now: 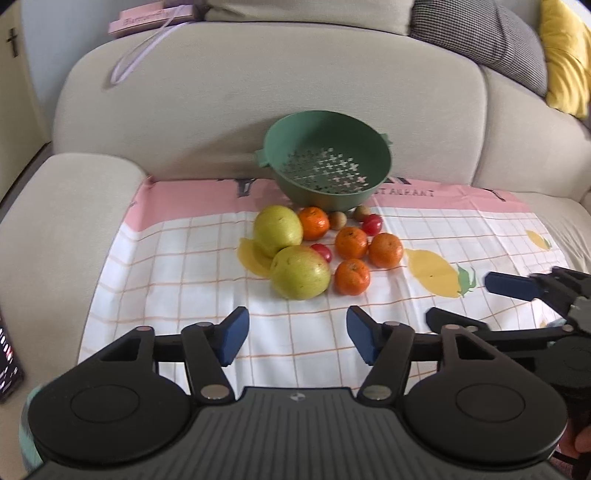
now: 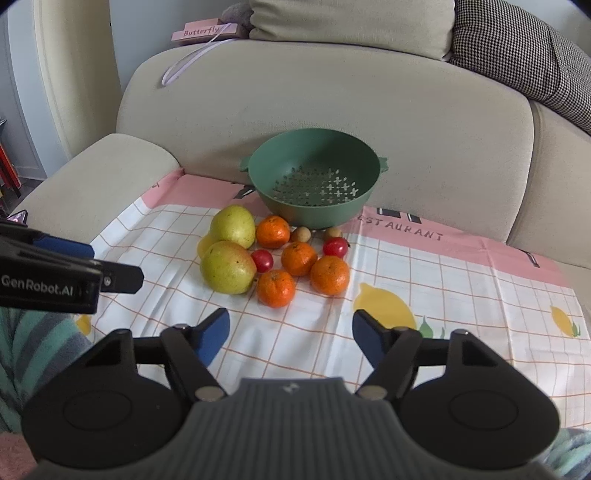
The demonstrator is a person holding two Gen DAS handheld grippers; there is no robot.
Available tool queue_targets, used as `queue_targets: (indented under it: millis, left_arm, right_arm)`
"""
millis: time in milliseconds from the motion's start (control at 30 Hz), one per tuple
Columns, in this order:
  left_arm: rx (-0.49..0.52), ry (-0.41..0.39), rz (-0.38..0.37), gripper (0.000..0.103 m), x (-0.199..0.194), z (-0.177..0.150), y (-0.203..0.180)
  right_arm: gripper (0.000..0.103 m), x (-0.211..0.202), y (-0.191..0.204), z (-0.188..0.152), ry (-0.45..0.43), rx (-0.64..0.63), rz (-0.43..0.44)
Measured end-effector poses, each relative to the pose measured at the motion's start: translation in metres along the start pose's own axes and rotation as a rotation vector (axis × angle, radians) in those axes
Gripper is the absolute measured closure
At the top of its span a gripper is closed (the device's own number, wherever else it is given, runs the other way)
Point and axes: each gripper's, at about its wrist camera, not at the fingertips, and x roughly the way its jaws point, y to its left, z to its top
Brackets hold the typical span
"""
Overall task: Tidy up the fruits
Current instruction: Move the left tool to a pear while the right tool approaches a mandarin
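Observation:
A green colander point(image 1: 327, 164) point(image 2: 314, 184) stands empty at the back of a checked cloth point(image 1: 177, 273) point(image 2: 461, 288) on a sofa seat. In front of it lie two yellow-green pears point(image 1: 300, 272) point(image 2: 227, 271), several oranges point(image 1: 352, 277) point(image 2: 276, 288), two small red fruits point(image 1: 321, 252) point(image 2: 262, 260) and two small brown fruits point(image 1: 337, 220) point(image 2: 300, 234). My left gripper point(image 1: 297, 338) is open and empty, short of the nearer pear. My right gripper point(image 2: 290, 338) is open and empty, short of the nearest orange. Each gripper shows in the other's view point(image 1: 476, 301) point(image 2: 110, 264).
The beige sofa backrest point(image 1: 258, 92) rises right behind the colander, and an armrest point(image 1: 66, 206) bounds the left. A pink box point(image 2: 207, 33) with a ribbon lies on top of the backrest. A checkered cushion point(image 2: 517, 55) and a yellow one point(image 1: 565, 55) sit at the right.

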Motion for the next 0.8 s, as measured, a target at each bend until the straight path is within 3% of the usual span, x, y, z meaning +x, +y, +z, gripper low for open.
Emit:
queue_targets:
  millis: [367,467,567,800]
  left_arm:
    - [0.045,0.039,-0.07,0.034,0.033,0.021,0.014]
    - [0.037,0.062,-0.08,0.034,0.045,0.027,0.021]
    - [0.03,0.064,-0.096,0.032,0.057,0.03,0.023]
    - [0.054,0.108,-0.081,0.029,0.091,0.034,0.018]
  right_arm:
    - [0.035,0.043,0.0,0.013,0.014,0.0,0.079]
    - [0.035,0.059,0.002,0.017,0.024,-0.027,0.038]
    - [0.045,0.076,-0.005,0.022,0.045,-0.005,0.018]
    - [0.052,0.105,-0.025,0.028,0.064,0.029,-0.027]
